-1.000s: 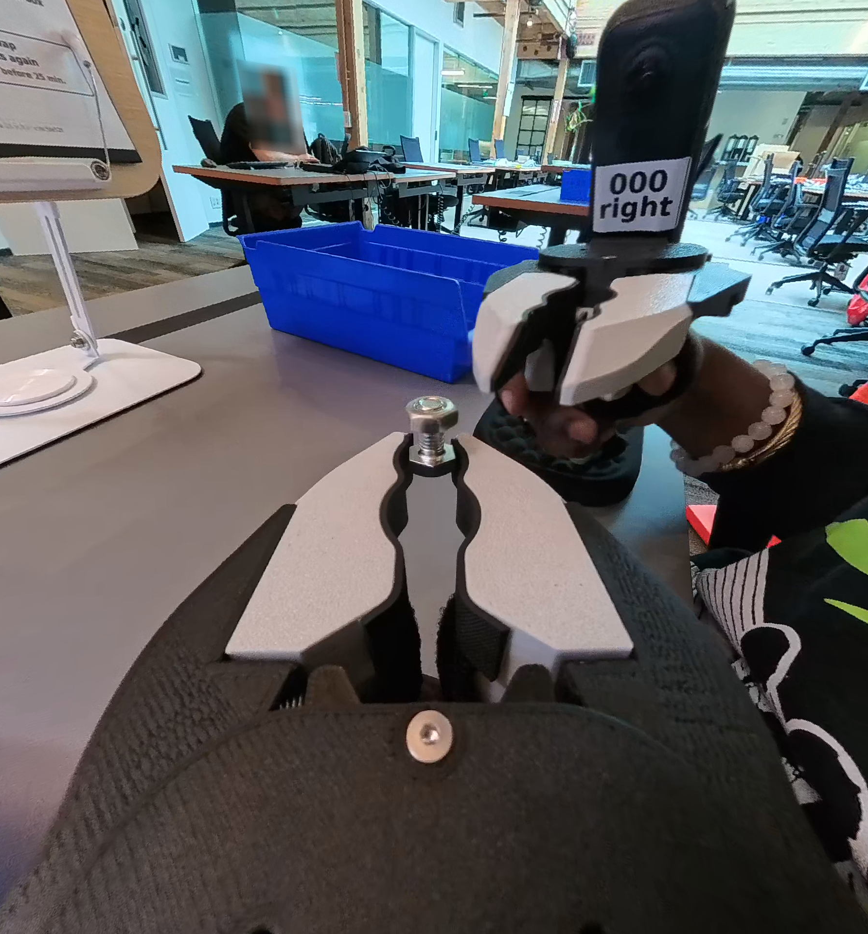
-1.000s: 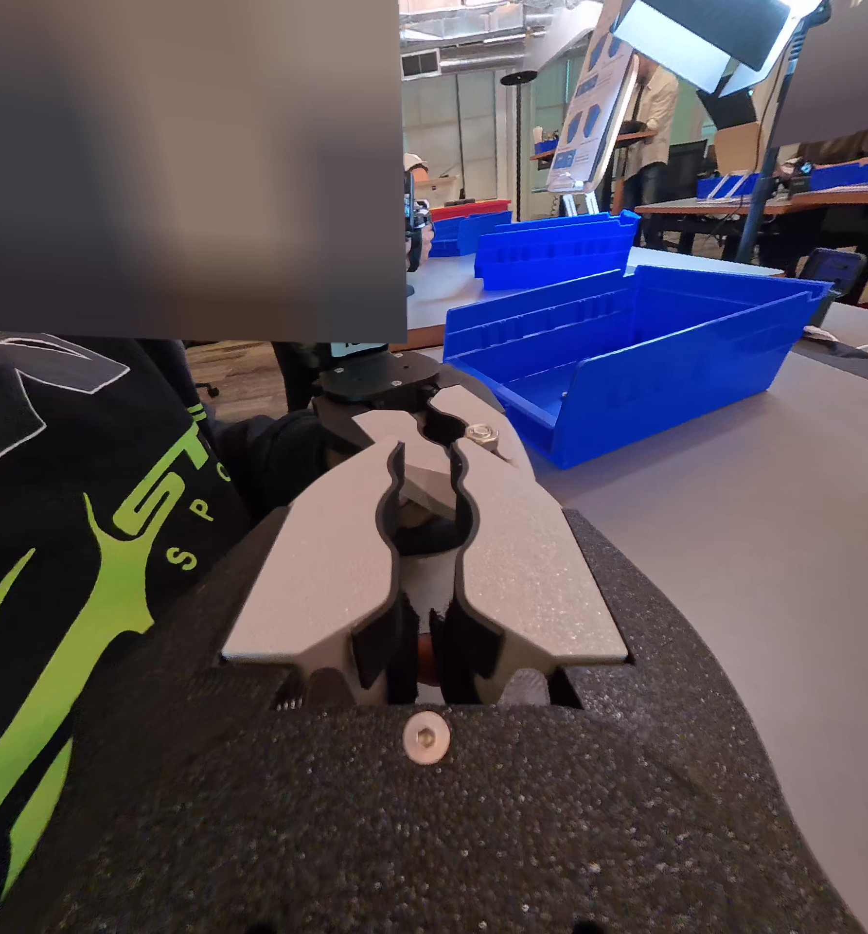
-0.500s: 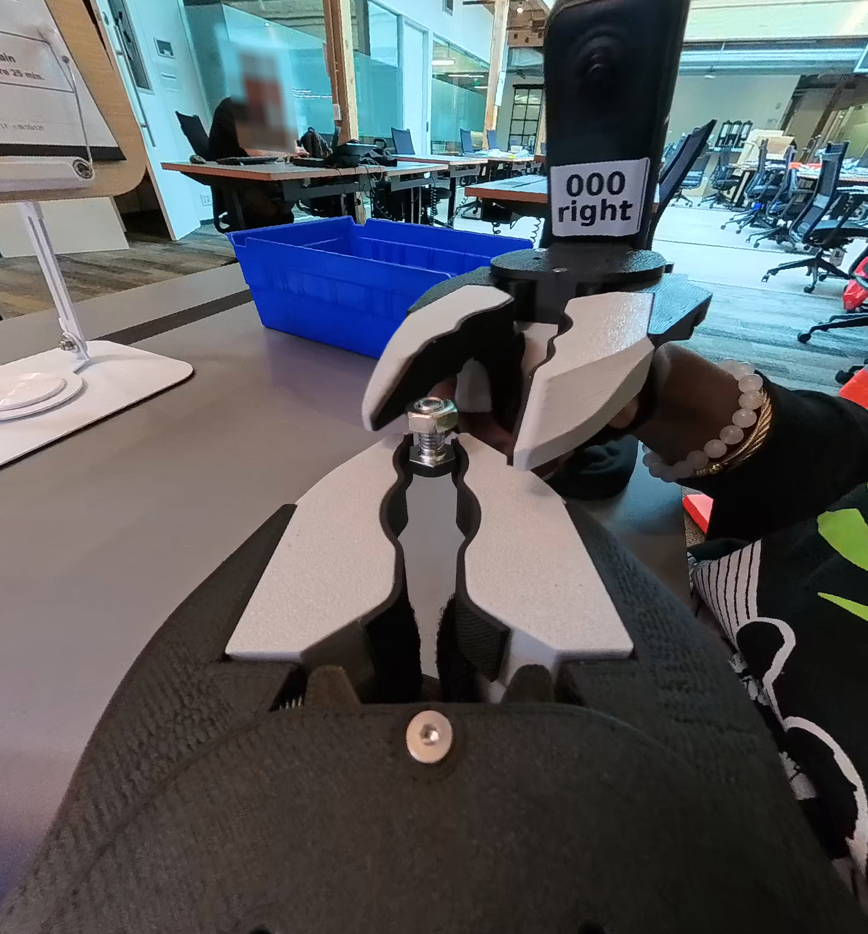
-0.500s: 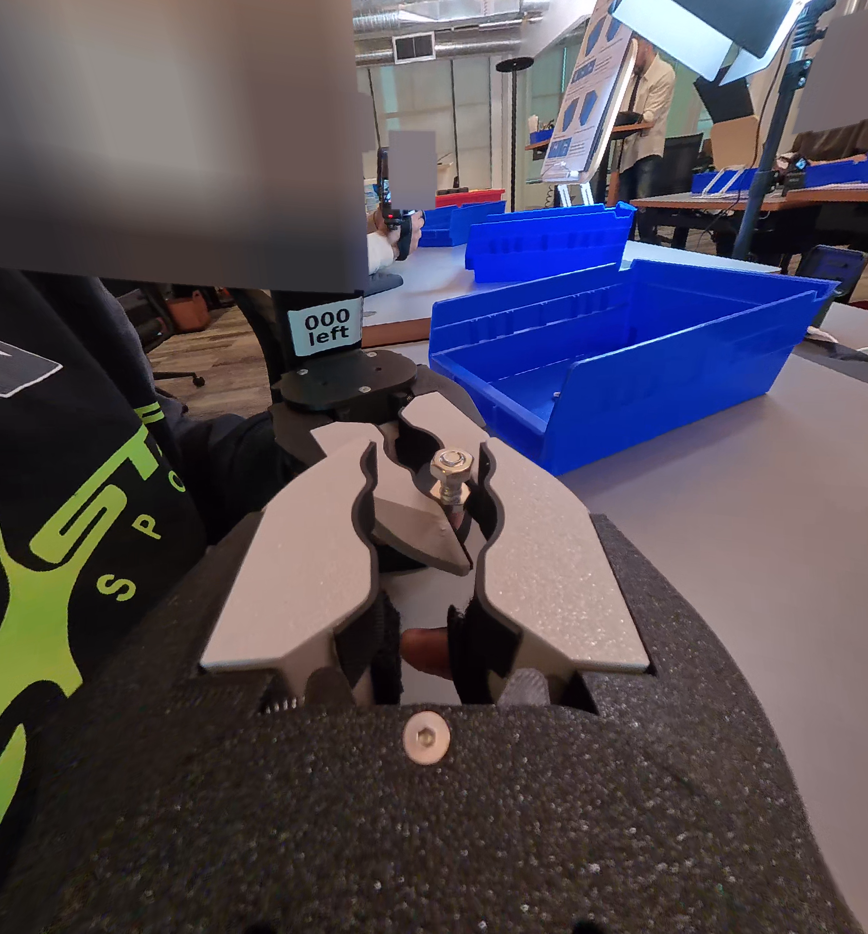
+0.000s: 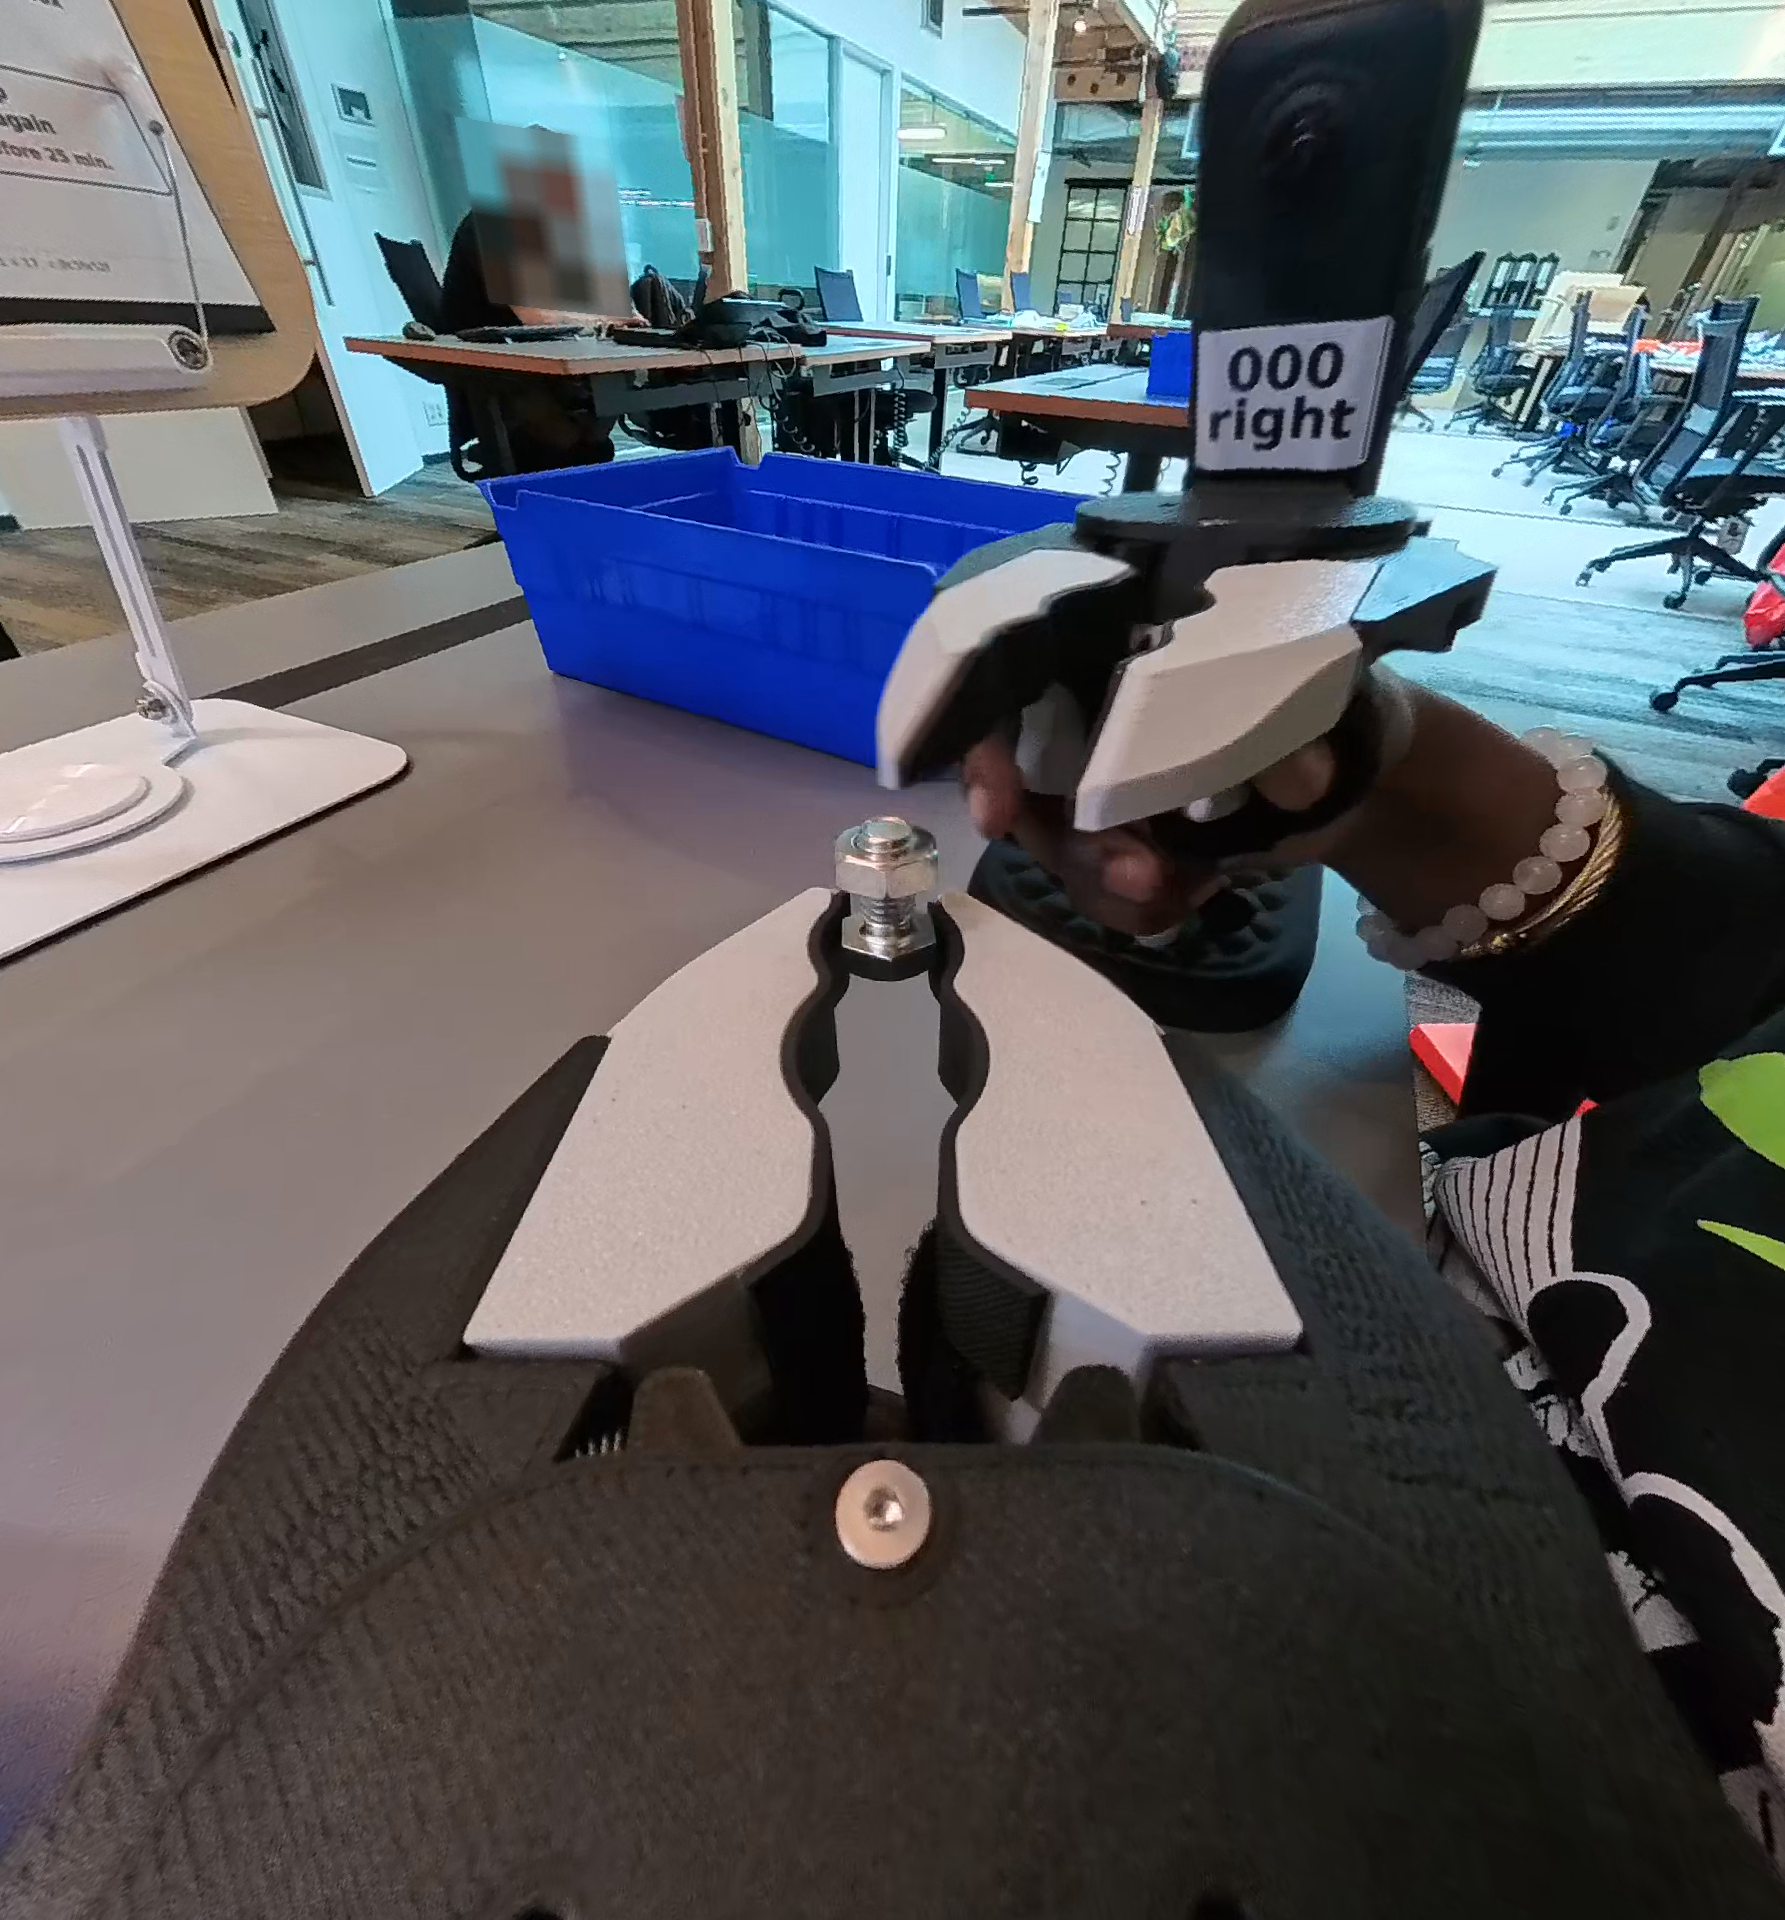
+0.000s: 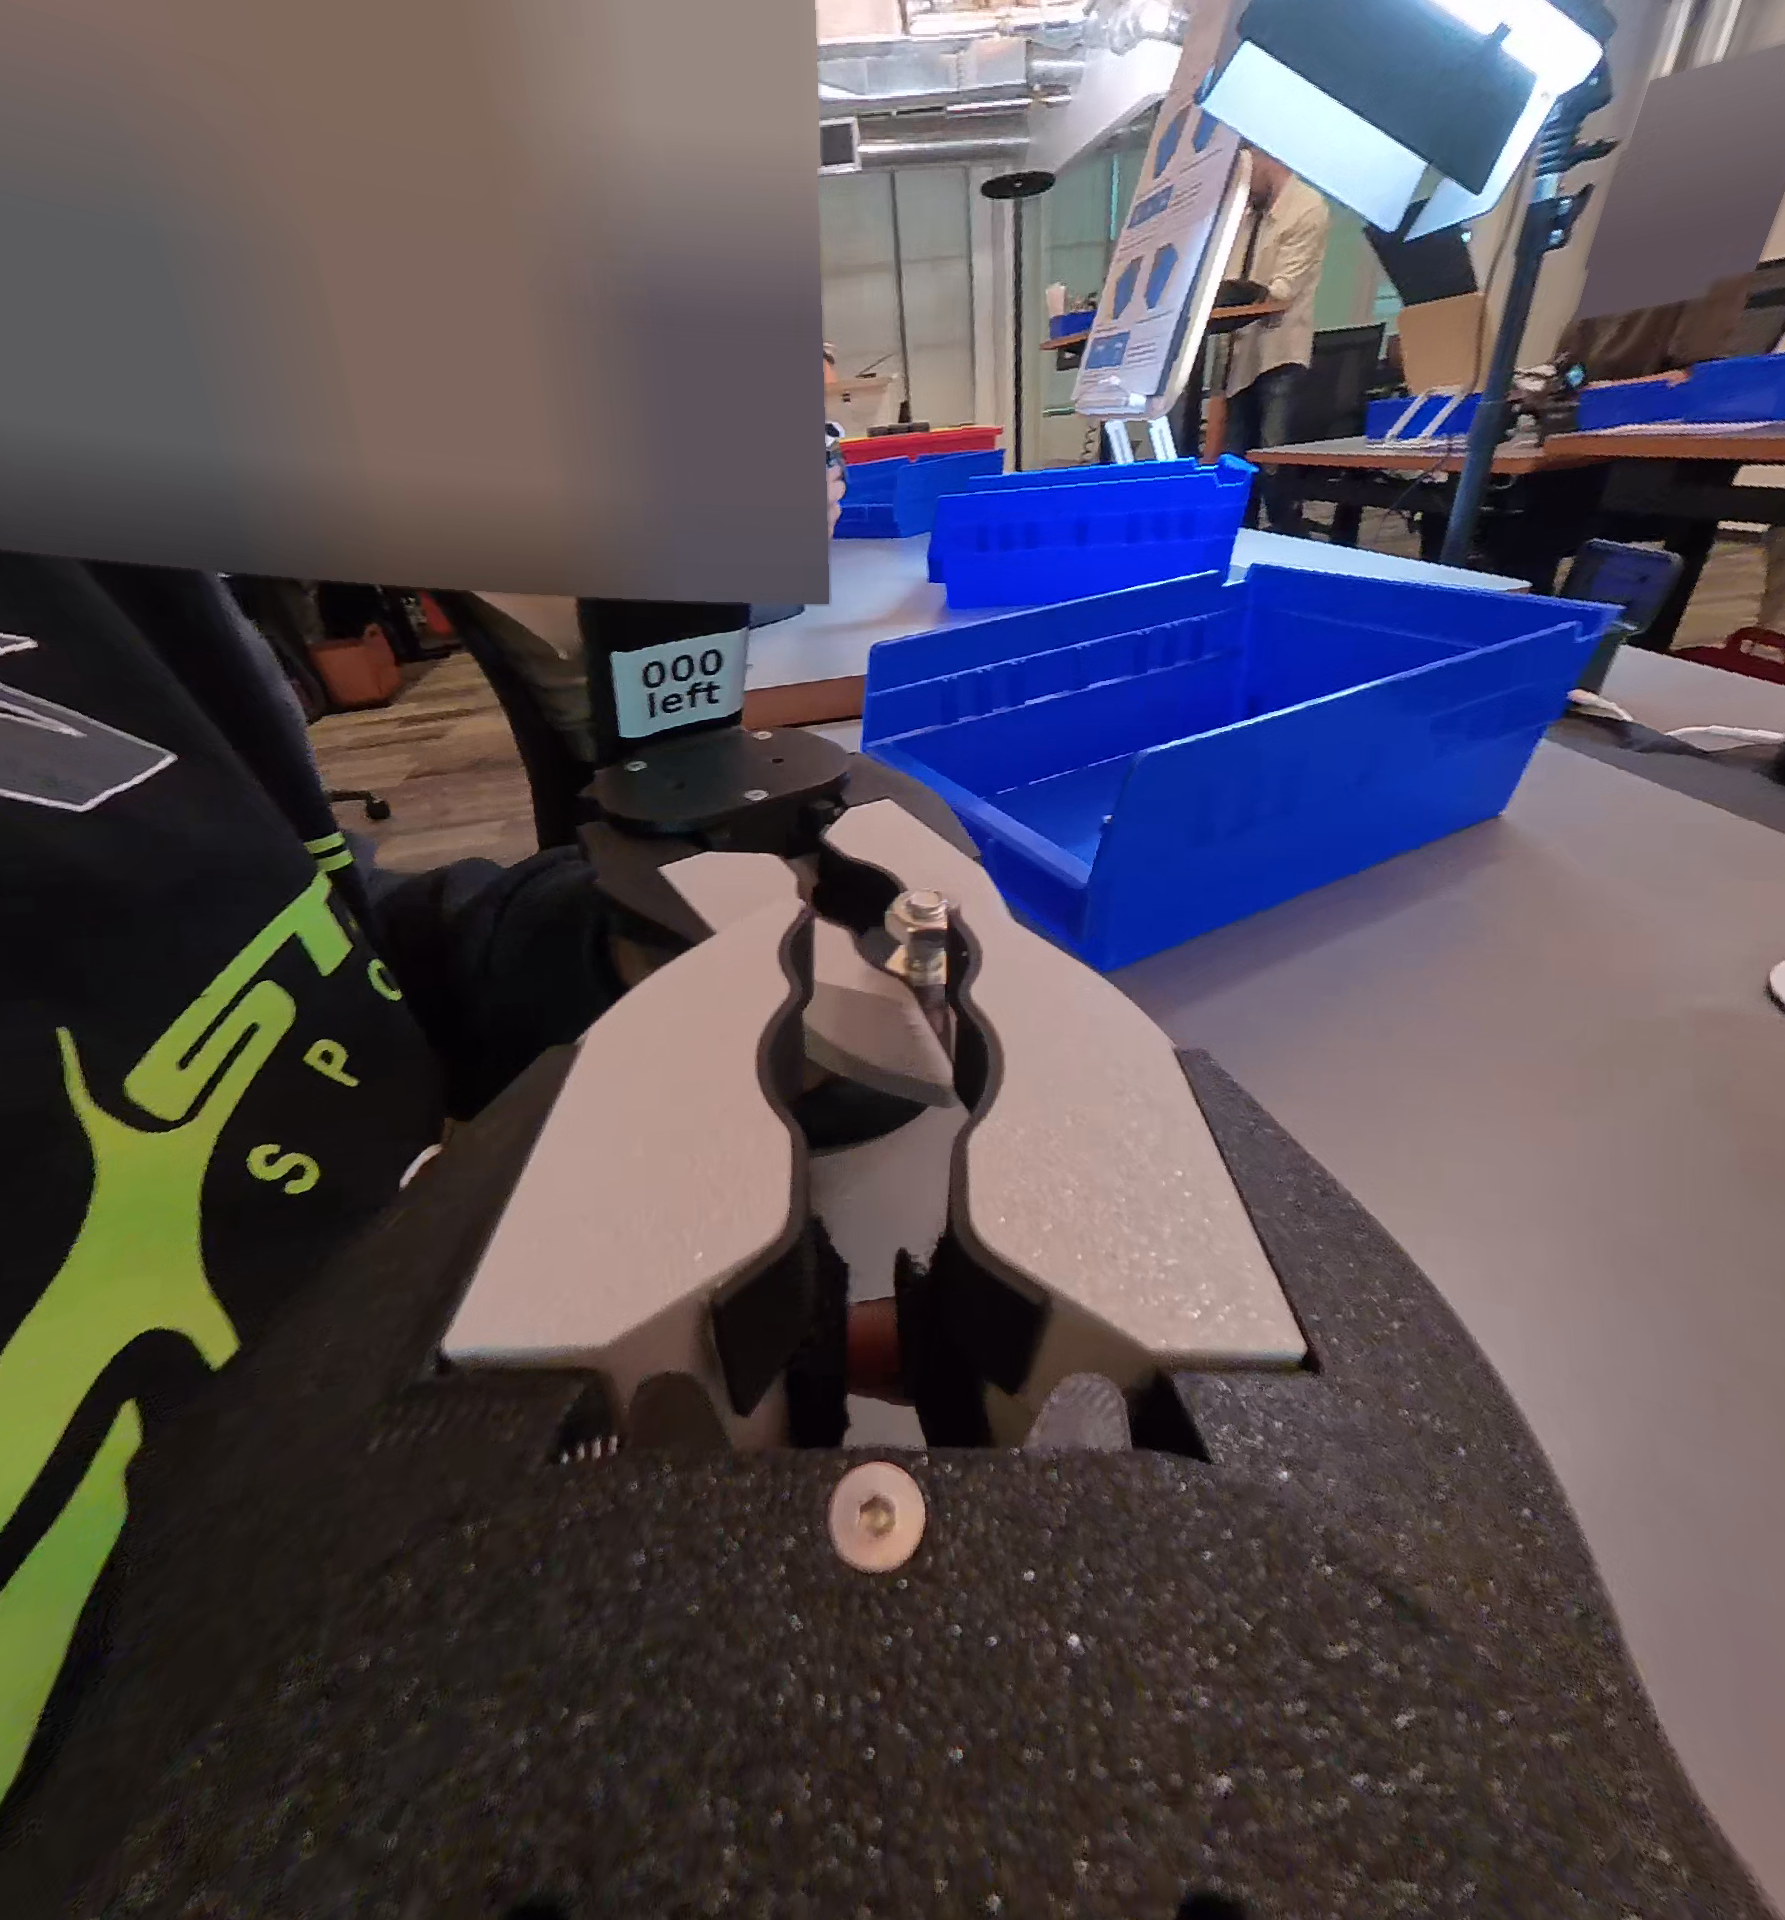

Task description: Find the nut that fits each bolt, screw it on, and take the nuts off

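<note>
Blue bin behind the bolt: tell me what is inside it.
The blue bin shows only bare blue floor and ribbed walls where visible in the right wrist view. Its near front wall hides the floor just behind it, and the left gripper covers its left corner.

Silver bolt point(image 5: 885, 914); blue bin point(image 5: 763, 603); grey table point(image 5: 244, 1039); white stand point(image 5: 171, 769).
</note>
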A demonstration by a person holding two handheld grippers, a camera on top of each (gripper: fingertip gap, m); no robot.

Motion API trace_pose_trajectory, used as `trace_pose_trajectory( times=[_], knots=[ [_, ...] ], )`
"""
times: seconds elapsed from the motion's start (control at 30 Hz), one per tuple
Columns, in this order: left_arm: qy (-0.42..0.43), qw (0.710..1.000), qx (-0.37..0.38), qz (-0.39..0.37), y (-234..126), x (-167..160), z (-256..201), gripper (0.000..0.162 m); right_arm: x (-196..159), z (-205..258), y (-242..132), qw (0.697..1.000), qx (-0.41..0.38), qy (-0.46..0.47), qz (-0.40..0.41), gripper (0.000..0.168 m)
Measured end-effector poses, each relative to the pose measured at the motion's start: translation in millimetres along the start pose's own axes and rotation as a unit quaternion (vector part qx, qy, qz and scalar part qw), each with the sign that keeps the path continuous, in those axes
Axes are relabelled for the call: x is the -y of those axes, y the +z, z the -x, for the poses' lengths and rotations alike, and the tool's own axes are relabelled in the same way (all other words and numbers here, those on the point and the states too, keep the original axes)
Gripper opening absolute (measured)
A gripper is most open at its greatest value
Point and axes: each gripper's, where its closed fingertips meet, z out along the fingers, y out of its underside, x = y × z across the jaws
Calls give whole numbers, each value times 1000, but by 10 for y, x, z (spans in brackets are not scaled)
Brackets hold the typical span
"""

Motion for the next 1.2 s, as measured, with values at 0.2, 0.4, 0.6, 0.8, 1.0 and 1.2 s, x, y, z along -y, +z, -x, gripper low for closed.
trace_pose_trajectory(
  times=[0.2, 0.4, 0.6, 0.8, 1.0, 1.2],
  knots=[
    [3, 1000, -7, 2, 0, -3, -33, 15, -51, -21, 180, 1000, 9, 1, 8, 41],
    [-2, 1000, -5, -1, -10, 8, -30, 15, -65, 20, 183, 1000, 18, -2, 13, 36],
    [-5, 1000, -1, -2, -34, 9, -70, 15, -52, 59, 16, 1000, 18, 4, 8, 22],
    [-3, 1000, -2, 0, -60, 7, -150, 15, -20, -10, 24, 1000, 0, 3, -5, 26],
    [0, 1000, -6, 1, -77, -1, -212, 15, -94, -12, 205, 1000, 16, 1, 11, 38],
    [-3, 1000, -5, -1, -75, 6, -181, 15, -85, 15, 210, 1000, 23, 0, 10, 33]
  ],
)
